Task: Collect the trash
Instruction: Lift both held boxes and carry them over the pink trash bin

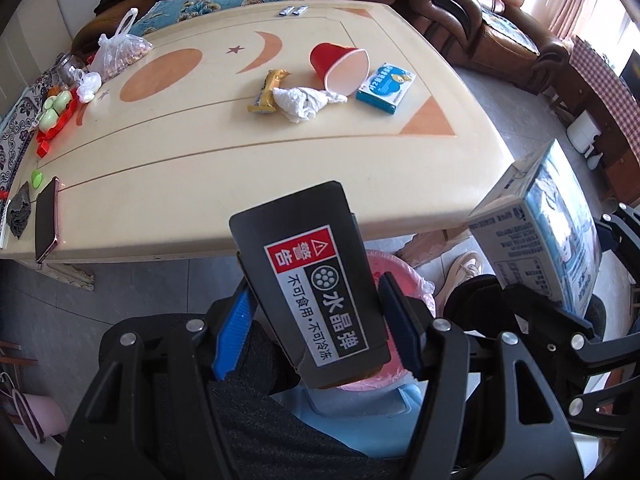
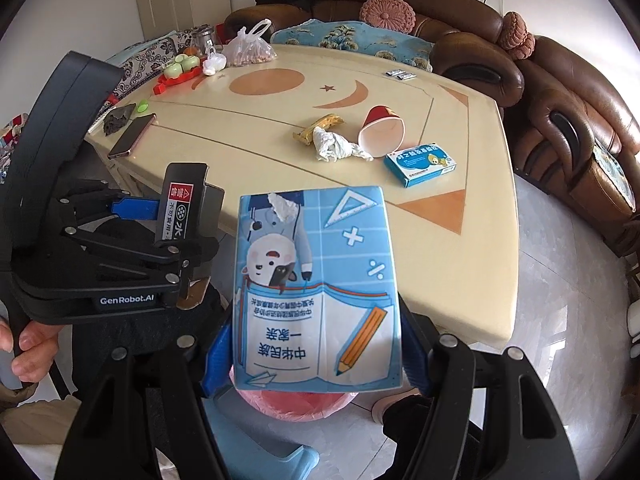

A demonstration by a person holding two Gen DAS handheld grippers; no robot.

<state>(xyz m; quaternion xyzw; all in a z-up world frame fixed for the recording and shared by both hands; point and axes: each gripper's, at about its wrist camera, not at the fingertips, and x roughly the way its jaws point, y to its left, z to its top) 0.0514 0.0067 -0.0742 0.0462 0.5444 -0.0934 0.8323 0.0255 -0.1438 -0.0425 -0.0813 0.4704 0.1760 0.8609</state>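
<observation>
My left gripper (image 1: 316,328) is shut on a black box (image 1: 308,276) with a red warning label, held over a bin with a pink liner (image 1: 400,276) beside the table's front edge. My right gripper (image 2: 316,356) is shut on a blue milk carton (image 2: 316,284), also above the pink-lined bin (image 2: 296,404). The carton also shows in the left wrist view (image 1: 536,232), the black box in the right wrist view (image 2: 180,204). On the table lie a tipped red paper cup (image 1: 340,66), a crumpled tissue (image 1: 304,102), a yellow wrapper (image 1: 268,92) and a small blue box (image 1: 386,88).
The cream table (image 1: 200,168) holds a phone (image 1: 46,220), a bag of nuts (image 1: 120,50), green items on a red tray (image 1: 56,116) and two small packets (image 1: 294,11). Brown sofas (image 2: 560,112) ring the far sides. A person's foot (image 1: 460,276) is near the bin.
</observation>
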